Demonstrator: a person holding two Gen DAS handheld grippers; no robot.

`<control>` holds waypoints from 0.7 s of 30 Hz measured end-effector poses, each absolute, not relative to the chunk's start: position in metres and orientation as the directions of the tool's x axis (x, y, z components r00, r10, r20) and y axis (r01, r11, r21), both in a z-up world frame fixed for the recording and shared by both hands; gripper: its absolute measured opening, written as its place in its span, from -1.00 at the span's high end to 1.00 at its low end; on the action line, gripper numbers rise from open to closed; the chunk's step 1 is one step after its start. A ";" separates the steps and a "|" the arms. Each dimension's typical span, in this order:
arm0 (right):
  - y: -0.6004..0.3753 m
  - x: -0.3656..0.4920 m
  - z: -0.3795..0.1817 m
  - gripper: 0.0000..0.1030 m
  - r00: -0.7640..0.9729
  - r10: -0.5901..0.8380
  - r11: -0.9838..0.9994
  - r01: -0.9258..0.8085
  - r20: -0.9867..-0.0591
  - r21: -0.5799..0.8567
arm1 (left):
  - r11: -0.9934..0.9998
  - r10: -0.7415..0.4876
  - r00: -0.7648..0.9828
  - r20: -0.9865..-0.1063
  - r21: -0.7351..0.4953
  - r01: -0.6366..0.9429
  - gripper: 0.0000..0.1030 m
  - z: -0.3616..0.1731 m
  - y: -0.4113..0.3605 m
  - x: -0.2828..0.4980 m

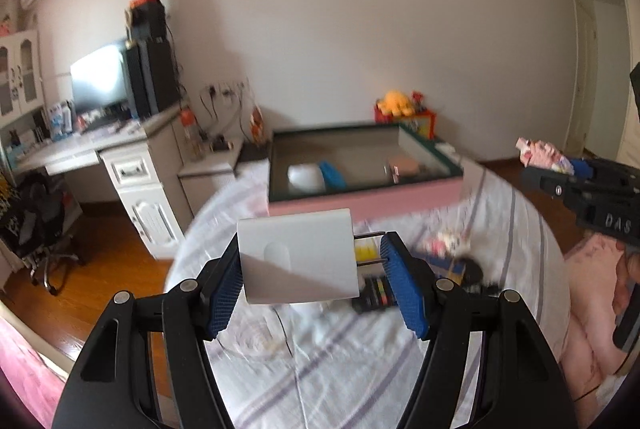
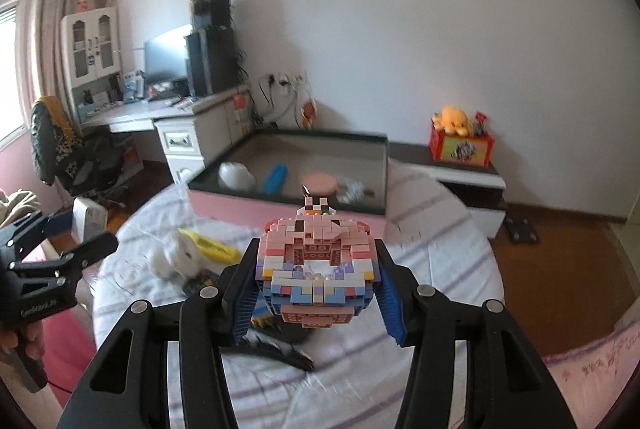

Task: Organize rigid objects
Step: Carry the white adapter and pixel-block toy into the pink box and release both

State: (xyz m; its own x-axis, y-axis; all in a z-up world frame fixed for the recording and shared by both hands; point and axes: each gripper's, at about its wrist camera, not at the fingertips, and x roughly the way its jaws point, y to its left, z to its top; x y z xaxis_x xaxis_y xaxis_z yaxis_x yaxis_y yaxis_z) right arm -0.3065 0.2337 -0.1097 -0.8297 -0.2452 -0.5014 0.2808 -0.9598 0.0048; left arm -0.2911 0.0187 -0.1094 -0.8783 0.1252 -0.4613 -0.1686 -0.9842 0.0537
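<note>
Left claw clamps a white plug adapter, its metal prongs against the right pad. Right claw clamps a pastel brick-built model. Both are held above a bed with white, purple-striped sheet, in a bedroom with wood floor. On the bed, a pink-walled tray holds a white bowl and blue oblong piece.

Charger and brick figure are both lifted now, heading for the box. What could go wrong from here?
The white charger is pinched across its prongs by the left gripper, so it may twist loose. The brick figure in the right gripper could shed pieces if squeezed. Both could crowd at the box.
</note>
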 end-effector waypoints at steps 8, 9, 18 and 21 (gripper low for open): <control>0.215 -0.313 -0.077 -0.03 -0.852 -0.288 -0.944 0.330 -0.437 -0.021 | -0.986 0.116 -0.920 -0.375 0.068 -0.152 -0.32 -0.070 0.016 -0.294; 0.213 -0.315 -0.075 -0.03 -0.855 -0.288 -0.943 0.331 -0.432 -0.024 | -0.986 0.115 -0.921 -0.371 0.072 -0.152 -0.32 -0.068 0.016 -0.296; 0.209 -0.356 -0.073 -0.03 -0.840 -0.304 -0.933 0.358 -0.450 -0.037 | -0.980 0.091 -0.926 -0.366 0.132 -0.148 -0.32 -0.055 0.026 -0.336; 0.209 -0.377 -0.077 -0.03 -0.826 -0.307 -0.930 0.366 -0.472 -0.036 | -0.976 0.091 -0.916 -0.391 0.148 -0.160 -0.32 -0.058 0.031 -0.363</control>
